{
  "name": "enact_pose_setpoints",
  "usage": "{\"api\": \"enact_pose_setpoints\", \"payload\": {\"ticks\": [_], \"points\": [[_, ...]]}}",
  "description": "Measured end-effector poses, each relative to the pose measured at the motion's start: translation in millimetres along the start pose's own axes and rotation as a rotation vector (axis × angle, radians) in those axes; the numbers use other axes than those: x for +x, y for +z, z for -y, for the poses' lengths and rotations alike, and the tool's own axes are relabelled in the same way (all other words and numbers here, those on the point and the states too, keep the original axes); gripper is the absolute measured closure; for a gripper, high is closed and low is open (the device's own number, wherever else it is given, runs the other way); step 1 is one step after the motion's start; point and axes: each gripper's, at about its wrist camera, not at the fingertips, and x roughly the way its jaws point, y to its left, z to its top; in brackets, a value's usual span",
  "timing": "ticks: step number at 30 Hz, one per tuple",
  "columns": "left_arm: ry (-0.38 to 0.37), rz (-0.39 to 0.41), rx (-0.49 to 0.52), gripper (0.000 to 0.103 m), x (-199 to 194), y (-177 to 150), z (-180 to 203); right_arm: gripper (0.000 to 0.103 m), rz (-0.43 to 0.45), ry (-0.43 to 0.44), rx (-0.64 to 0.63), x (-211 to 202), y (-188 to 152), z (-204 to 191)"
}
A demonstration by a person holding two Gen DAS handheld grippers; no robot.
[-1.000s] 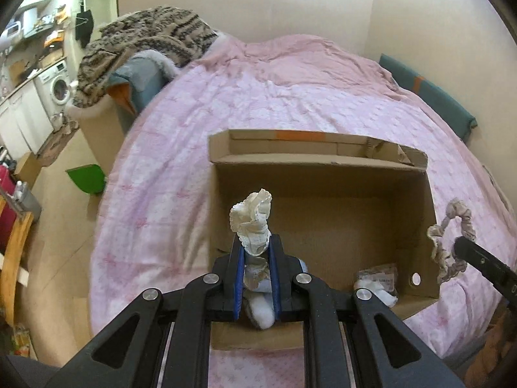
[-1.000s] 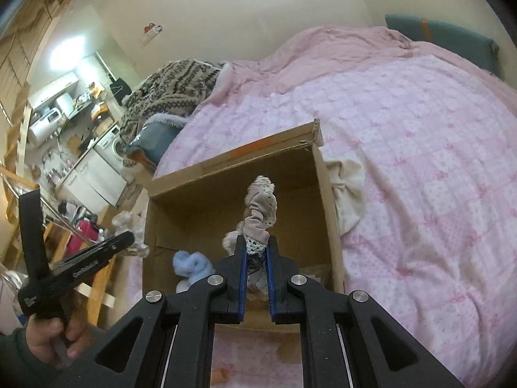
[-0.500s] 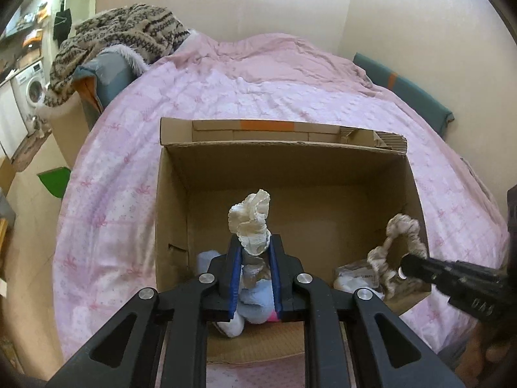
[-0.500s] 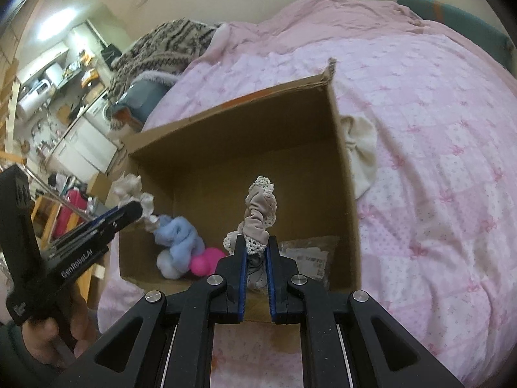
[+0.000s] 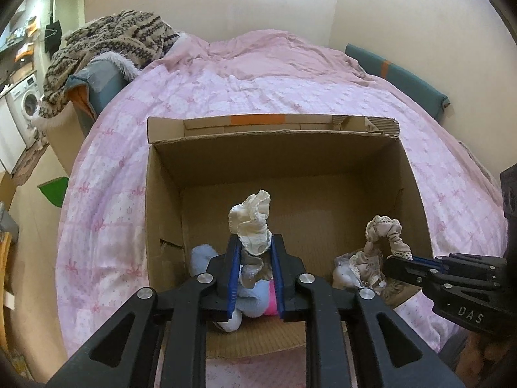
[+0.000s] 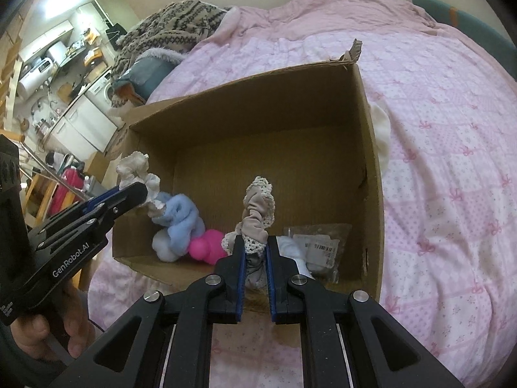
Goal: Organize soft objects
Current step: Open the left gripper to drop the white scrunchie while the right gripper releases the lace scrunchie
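An open cardboard box (image 5: 323, 158) lies on the pink bed, also in the right wrist view (image 6: 258, 110). My left gripper (image 5: 255, 252) is shut on a cream scrunchie (image 5: 252, 223) and holds it over the box's near left part; it also shows in the right wrist view (image 6: 135, 174). My right gripper (image 6: 255, 252) is shut on a beige lace-trimmed scrunchie (image 6: 258, 207) over the near right part, seen too in the left wrist view (image 5: 384, 236). Inside lie a light blue soft item (image 6: 181, 220), a pink item (image 6: 206, 242) and a plastic packet (image 6: 320, 245).
The pink quilt (image 6: 436, 148) covers the bed around the box. A cream cloth (image 6: 381, 129) lies against the box's right outer wall. A patterned knit blanket (image 5: 110, 42) is heaped at the bed's far left. A teal cushion (image 5: 400, 80) lines the far right wall.
Both grippers have moved forward and lower over the box, each still holding its scrunchie. The box fills more of both views and its contents show more.
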Motion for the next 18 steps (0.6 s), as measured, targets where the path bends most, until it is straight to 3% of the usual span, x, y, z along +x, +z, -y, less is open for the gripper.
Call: {"api": "enact_pose_setpoints", "payload": {"ticks": [6,14,18], "points": [[0.0,-0.02,0.022,0.078,1.4,-2.3,3.5,0.091,-0.005,-0.003,0.014,1.8,1.5,2.4],[0.005,-0.008,0.024,0.051,-2.0,-2.6,4.3,0.091,-0.005,-0.005,0.011,2.8,1.8,2.0],[-0.018,-0.008,0.022,0.047,-4.7,-1.5,5.1,0.091,-0.005,-0.005,0.015,3.0,2.0,2.2]]}}
